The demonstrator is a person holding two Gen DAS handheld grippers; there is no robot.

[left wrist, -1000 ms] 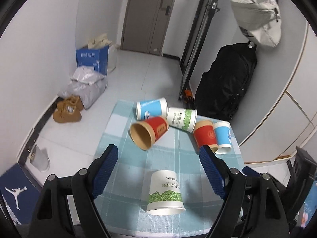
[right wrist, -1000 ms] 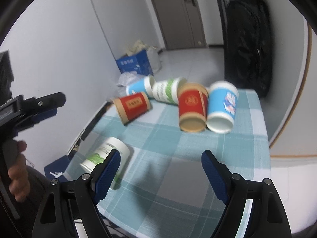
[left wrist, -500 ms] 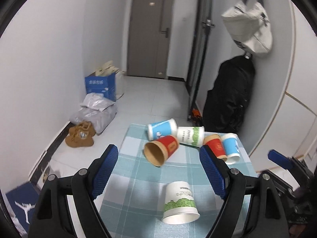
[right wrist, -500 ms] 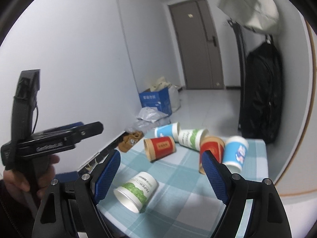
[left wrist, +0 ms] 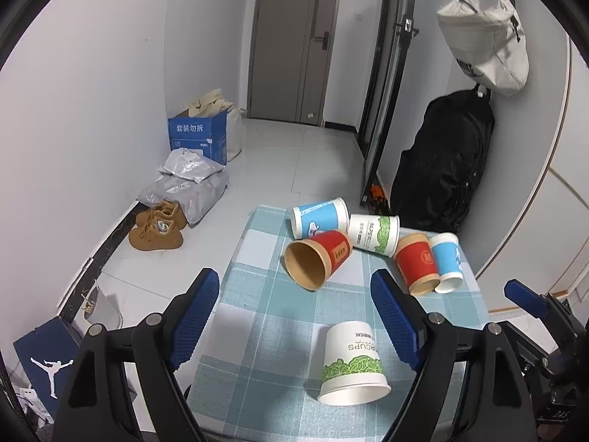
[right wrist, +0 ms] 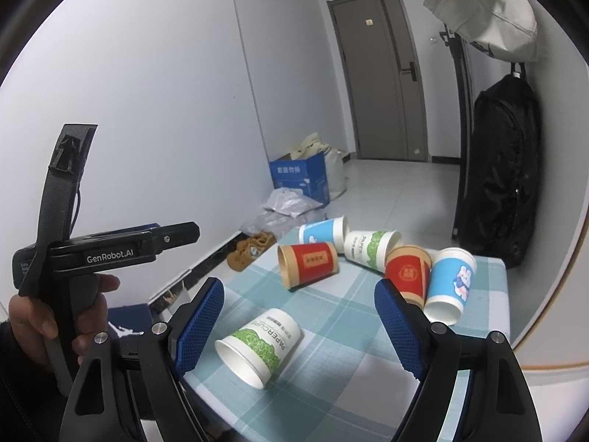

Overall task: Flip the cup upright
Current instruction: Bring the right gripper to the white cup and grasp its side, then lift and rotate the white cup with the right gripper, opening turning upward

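a: left wrist view first. how far along is the task being judged?

b: nothing is being counted as done yet. six cups are being seen on the checked table (left wrist: pixel 257 316), all lying on their sides. the near cup (left wrist: pixel 352 364), white with a green band, is lying alone at the front; its open mouth is being turned toward the camera.

a: and the left gripper (left wrist: pixel 296 313)?

b: its fingers are being held wide apart, and nothing is being gripped. the near cup is being framed low between them, closer to the right finger, with no contact being made. the red cup (left wrist: pixel 316 259) is lying farther back, beside the blue cup (left wrist: pixel 319 217).

a: right wrist view?

b: the same near cup (right wrist: pixel 259 346) is being seen between the fingers of the right gripper (right wrist: pixel 302 326), nearer the left finger (right wrist: pixel 198 326), its mouth being pointed down-left toward the table edge. these fingers are also being held apart, empty, and are not touching it. the left gripper's handle (right wrist: pixel 106 250) is being held in a hand (right wrist: pixel 40 328) off to the side of the table.

a: what is being left to do?

b: all of it, by this judgement: a cup is yet to be grasped, turned and set on its base. the near cup is being taken as the likely target, though that cannot be told for certain.
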